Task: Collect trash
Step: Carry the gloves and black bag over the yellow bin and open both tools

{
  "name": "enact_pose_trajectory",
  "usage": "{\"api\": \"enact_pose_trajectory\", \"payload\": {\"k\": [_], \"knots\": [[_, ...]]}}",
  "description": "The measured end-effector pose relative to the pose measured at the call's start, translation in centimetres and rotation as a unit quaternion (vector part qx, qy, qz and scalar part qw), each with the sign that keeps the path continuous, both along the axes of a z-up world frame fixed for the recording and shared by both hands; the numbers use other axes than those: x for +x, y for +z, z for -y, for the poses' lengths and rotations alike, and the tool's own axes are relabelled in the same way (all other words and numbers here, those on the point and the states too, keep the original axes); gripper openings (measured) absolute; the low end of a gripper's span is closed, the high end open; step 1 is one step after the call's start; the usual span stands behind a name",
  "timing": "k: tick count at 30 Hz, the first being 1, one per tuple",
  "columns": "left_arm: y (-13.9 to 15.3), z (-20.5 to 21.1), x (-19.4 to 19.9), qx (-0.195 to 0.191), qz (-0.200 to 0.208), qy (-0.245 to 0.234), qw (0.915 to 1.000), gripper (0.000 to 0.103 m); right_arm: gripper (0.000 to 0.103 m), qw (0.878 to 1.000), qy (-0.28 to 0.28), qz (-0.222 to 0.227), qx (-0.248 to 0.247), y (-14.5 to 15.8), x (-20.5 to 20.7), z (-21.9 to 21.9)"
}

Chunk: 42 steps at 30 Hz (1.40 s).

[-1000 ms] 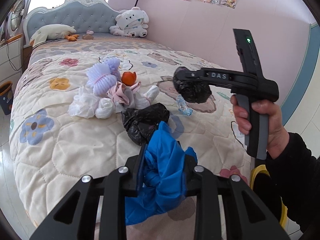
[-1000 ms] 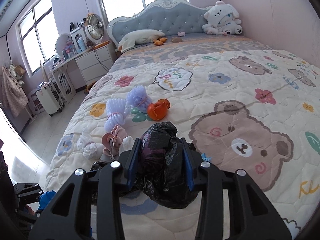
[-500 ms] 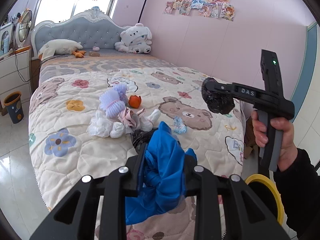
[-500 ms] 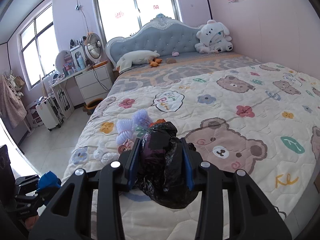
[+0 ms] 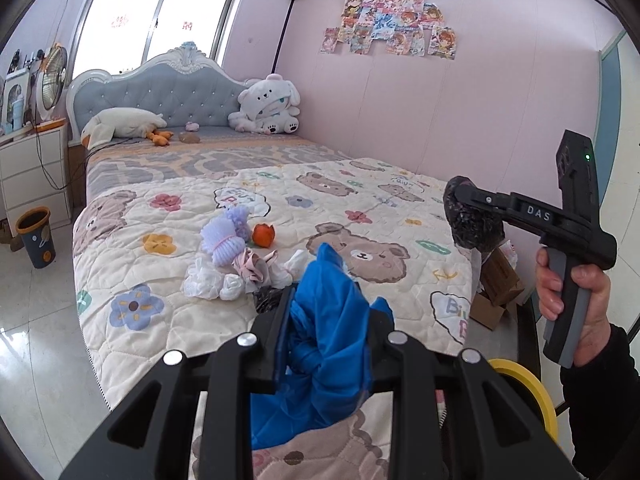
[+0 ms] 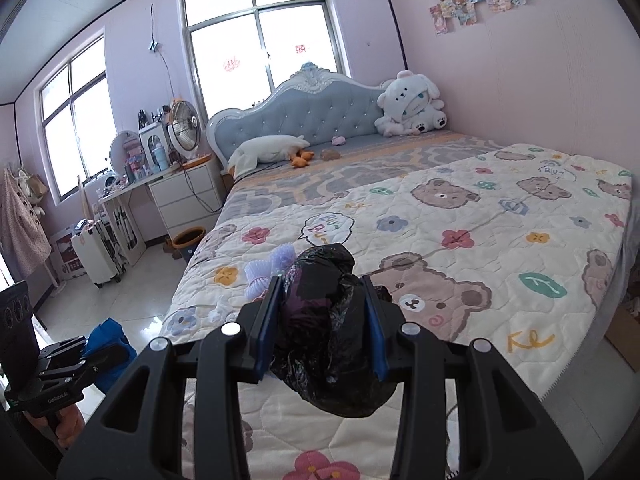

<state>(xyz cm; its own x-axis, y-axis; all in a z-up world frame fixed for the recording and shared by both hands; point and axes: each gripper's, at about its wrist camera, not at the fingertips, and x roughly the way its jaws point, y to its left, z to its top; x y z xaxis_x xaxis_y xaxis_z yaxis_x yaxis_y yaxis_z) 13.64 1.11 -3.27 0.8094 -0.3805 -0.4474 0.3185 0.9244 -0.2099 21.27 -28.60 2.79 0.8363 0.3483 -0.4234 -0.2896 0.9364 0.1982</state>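
Observation:
My left gripper (image 5: 326, 336) is shut on a crumpled blue plastic bag (image 5: 324, 344), held above the foot of the bed. My right gripper (image 6: 322, 320) is shut on a crumpled black plastic bag (image 6: 328, 340); it also shows in the left wrist view (image 5: 474, 224), held in the air off the bed's right corner. More trash lies on the quilt: purple foam nets (image 5: 226, 236), an orange peel (image 5: 264, 235), white and pink wads (image 5: 236, 276) and a black bag (image 5: 266, 300) partly hidden behind my left fingers.
A yellow-rimmed bin (image 5: 528, 392) stands low at the right, beside the bed's foot. Cardboard boxes (image 5: 496, 288) sit on the floor past the bed corner. A small bin (image 5: 36, 236) and a white nightstand (image 5: 32, 176) stand left of the bed.
Both grippers have pulled back and up from the bed with their bags. The trash pile now looks farther away and more of the room shows.

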Motion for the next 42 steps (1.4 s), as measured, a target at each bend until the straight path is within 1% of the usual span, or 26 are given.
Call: {"api": "enact_pose_trajectory", "payload": {"k": [6, 11, 15, 20, 25, 28, 35, 42], "knots": [[1.3, 2.0, -1.7, 0.001, 0.013, -0.023, 0.9996, 0.025, 0.036, 1.000, -0.020, 0.009, 0.006, 0.7, -4.5, 2.1], [2.2, 4.3, -3.1, -0.001, 0.026, -0.052, 0.9983, 0.025, 0.037, 0.999, -0.045, -0.001, 0.005, 0.5, -8.0, 4.1], [2.3, 6.4, -4.0, 0.008, 0.031, -0.077, 0.9965, 0.025, 0.037, 0.998, -0.066, 0.001, 0.008, 0.5, -11.2, 5.7], [1.9, 9.1, -4.8, 0.018, 0.023, -0.109, 0.9936, 0.025, 0.037, 0.996, -0.088, 0.006, 0.007, 0.7, -14.6, 7.2], [1.6, 11.4, -5.6, 0.022, 0.015, -0.142, 0.9896, 0.025, 0.037, 0.994, -0.107, 0.002, 0.016, 0.7, -16.9, 8.6], [1.1, 12.9, -6.3, 0.034, 0.015, -0.162, 0.9861, 0.025, 0.037, 0.993, -0.118, 0.001, 0.020, 0.5, -18.5, 9.3], [-0.6, 15.9, -7.3, 0.048, -0.008, -0.207, 0.9771, 0.025, 0.037, 0.990, -0.138, -0.015, 0.029, -0.6, -20.8, 10.9], [-2.4, 18.0, -7.6, 0.055, -0.029, -0.230, 0.9713, 0.025, 0.037, 0.986, -0.153, -0.042, 0.046, -2.8, -22.1, 12.6]]}}
